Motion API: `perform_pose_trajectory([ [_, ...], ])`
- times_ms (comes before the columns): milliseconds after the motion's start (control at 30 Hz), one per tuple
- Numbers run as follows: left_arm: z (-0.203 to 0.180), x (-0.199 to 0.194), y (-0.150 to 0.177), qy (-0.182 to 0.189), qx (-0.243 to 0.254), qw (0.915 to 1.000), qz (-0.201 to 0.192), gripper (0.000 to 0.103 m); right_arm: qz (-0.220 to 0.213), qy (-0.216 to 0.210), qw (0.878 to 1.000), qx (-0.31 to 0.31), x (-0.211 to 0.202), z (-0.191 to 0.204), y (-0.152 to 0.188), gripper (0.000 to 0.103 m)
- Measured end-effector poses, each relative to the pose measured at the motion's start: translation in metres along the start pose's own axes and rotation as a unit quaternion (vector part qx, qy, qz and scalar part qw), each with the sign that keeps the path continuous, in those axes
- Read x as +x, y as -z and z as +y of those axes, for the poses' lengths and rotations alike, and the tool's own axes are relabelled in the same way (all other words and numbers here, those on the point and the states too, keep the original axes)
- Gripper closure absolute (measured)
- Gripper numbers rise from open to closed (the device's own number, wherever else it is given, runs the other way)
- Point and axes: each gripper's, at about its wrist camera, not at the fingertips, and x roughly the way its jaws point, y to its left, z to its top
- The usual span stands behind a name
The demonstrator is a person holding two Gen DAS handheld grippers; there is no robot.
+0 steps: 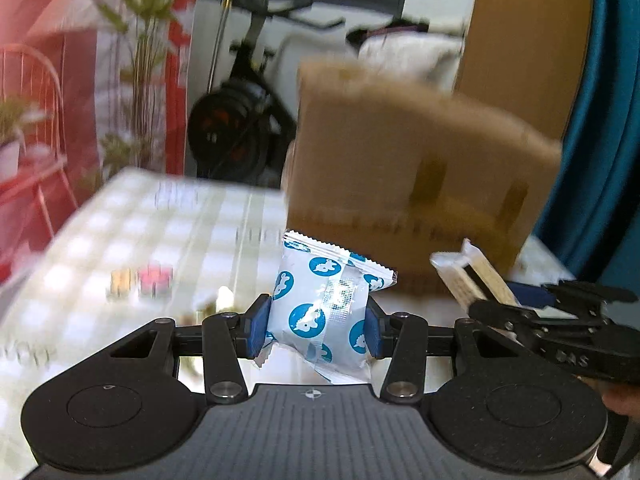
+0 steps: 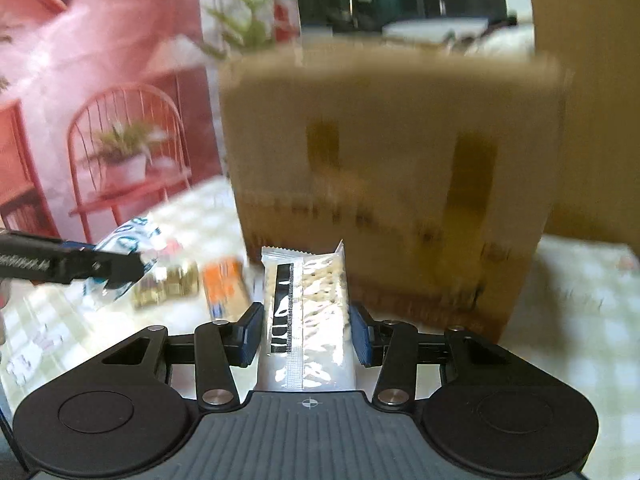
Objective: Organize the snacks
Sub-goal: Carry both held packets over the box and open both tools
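Observation:
My left gripper (image 1: 316, 326) is shut on a white snack packet with blue round logos (image 1: 320, 300), held above the table. My right gripper (image 2: 306, 330) is shut on a long clear pack of crackers (image 2: 308, 304) with a black strip, its blue pads pressing both sides. A brown cardboard box (image 2: 392, 176) stands just beyond both grippers, blurred. In the left wrist view the right gripper (image 1: 480, 300) shows at the right with the cracker pack (image 1: 472, 276). In the right wrist view the left gripper (image 2: 120, 268) enters from the left with the blue-logo packet (image 2: 124, 240).
A pale checked tablecloth (image 1: 120, 240) covers the table. Several small snacks lie on it: a pink one (image 1: 154, 280), a yellow one (image 1: 120, 282), an orange pack (image 2: 224, 288) and a gold one (image 2: 168, 284). A red backdrop with a chair (image 2: 120, 140) stands behind on the left.

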Motion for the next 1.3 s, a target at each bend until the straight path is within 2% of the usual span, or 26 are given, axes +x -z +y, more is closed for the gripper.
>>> perform_pose_trajectory([
  [133,-0.011,-0.011,-0.041,0.010,0.022,0.9984,-0.052,0.053,-0.064,0.007,0.998,0.002,-0.025,-0.013,-0.037,0.061],
  [233,-0.024,-0.016,-0.068,0.034,0.048,0.9947,-0.085,0.053,-0.111,0.012,0.994,0.010,-0.040,-0.028,-0.068,0.061],
  [367,-0.044,-0.006,-0.102,0.049,0.068,0.9909,-0.105,0.053,-0.128,0.027,0.991,0.022,-0.039,-0.055,-0.106,0.061],
  [500,-0.061,0.022,-0.135,0.061,0.068,0.9900,-0.108,0.053,-0.121,0.059,0.990,0.031,-0.021,-0.087,-0.139,0.061],
  [600,-0.072,0.050,-0.156,0.066,0.066,0.9910,-0.096,0.053,-0.104,0.085,0.990,0.039,0.001,-0.112,-0.156,0.061],
  [833,-0.082,0.105,-0.168,0.051,0.061,0.9955,-0.052,0.053,-0.053,0.111,0.990,0.063,0.052,-0.134,-0.161,0.061],
  [1033,-0.072,0.120,-0.162,0.039,0.064,0.9969,-0.026,0.053,-0.029,0.117,0.990,0.075,0.070,-0.137,-0.151,0.061],
  [1167,-0.067,0.115,-0.162,0.049,0.055,0.9969,-0.029,0.037,-0.034,0.117,0.990,0.066,0.063,-0.130,-0.147,0.060],
  [1300,-0.067,0.104,-0.161,0.045,0.063,0.9965,-0.032,0.035,-0.045,0.110,0.991,0.066,0.048,-0.126,-0.146,0.057],
])
